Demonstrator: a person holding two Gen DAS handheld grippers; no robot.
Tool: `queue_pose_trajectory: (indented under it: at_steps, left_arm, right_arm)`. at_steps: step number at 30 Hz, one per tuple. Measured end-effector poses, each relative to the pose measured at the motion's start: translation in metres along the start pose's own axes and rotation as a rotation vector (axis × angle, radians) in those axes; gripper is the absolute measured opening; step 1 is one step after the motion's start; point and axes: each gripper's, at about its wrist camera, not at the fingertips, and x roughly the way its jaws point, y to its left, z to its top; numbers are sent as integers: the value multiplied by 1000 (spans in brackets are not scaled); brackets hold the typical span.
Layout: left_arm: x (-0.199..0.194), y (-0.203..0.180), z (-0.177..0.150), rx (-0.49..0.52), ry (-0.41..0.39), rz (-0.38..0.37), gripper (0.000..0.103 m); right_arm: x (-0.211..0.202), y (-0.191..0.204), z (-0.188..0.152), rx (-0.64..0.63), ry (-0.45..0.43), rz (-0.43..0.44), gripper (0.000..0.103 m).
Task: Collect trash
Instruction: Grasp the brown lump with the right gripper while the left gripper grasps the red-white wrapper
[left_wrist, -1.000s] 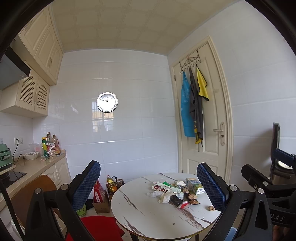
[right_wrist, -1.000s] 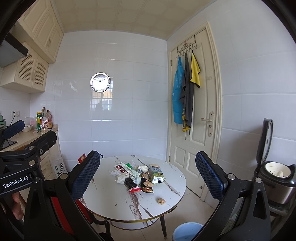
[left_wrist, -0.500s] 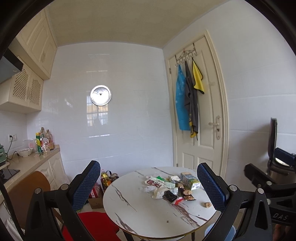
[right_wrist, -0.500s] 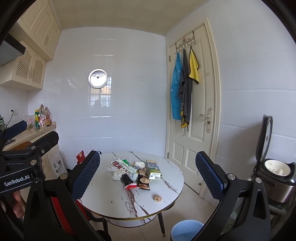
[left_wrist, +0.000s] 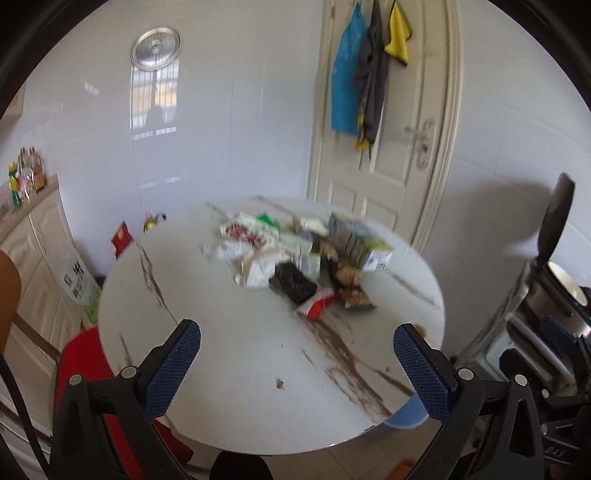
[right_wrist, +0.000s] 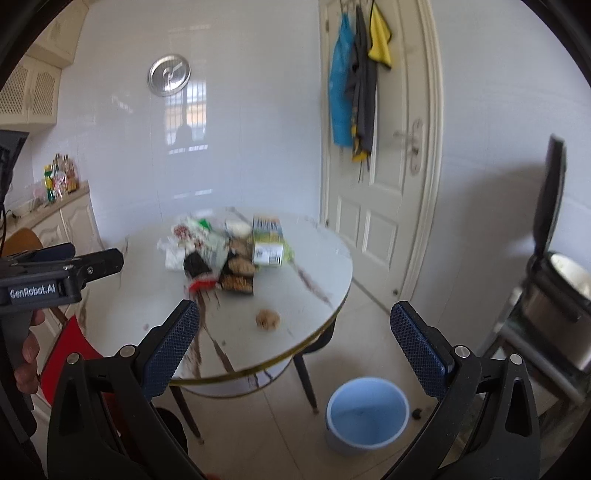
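Both grippers hang short of the round marble-look table (left_wrist: 236, 354), w/ nothing between the fingers: the left gripper (left_wrist: 297, 363) has its blue pads spread wide over the table's near edge, and the right gripper (right_wrist: 291, 349) is spread just as wide, aimed at the table's right rim and the floor beyond. The trash pile (left_wrist: 303, 258) sits past the table's centre, toward the far side, so it lies ahead of and slightly right of the left gripper, w/ a bare stretch of tabletop in between. From the right wrist view the pile (right_wrist: 225, 254) lies ahead and to the left. The pile runs roughly left-right across the table; a green-and-white carton (right_wrist: 269, 242) stands at its right end, and a red-and-white wrapper (left_wrist: 317, 304) pokes out nearest the grippers. A loose crumb-like lump (right_wrist: 267, 319) lies apart from the pile, close to the right rim, prob. the easiest first pick for the right gripper. The blue bin (right_wrist: 367, 413) stands on the floor just beside the table's right edge, below the right gripper, so that side is the nearer one for dropping. Motion blur hides the fine detail of the wrappers. Open room is good in front; a red chair (left_wrist: 85, 362) crowds the left side.
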Motion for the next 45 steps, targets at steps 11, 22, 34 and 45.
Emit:
queue_pose_trajectory:
  at_steps: [11,22,34,45]
  left_arm:
    - [111,17,28,-34,255,25,102]
    - [154,23,32,-27,319,56,102]
    - [153,20,20,53,322,34,102]
    - [181,-7,36,90,276,-77,98]
  right_arm:
    - [105,13,-21,-45,158,102,89]
    - [141,13,-25,-73,211,138,42]
    - [142,0,-25,-52,187,175,26]
    - [143,-11,-24,-8,184,205,26]
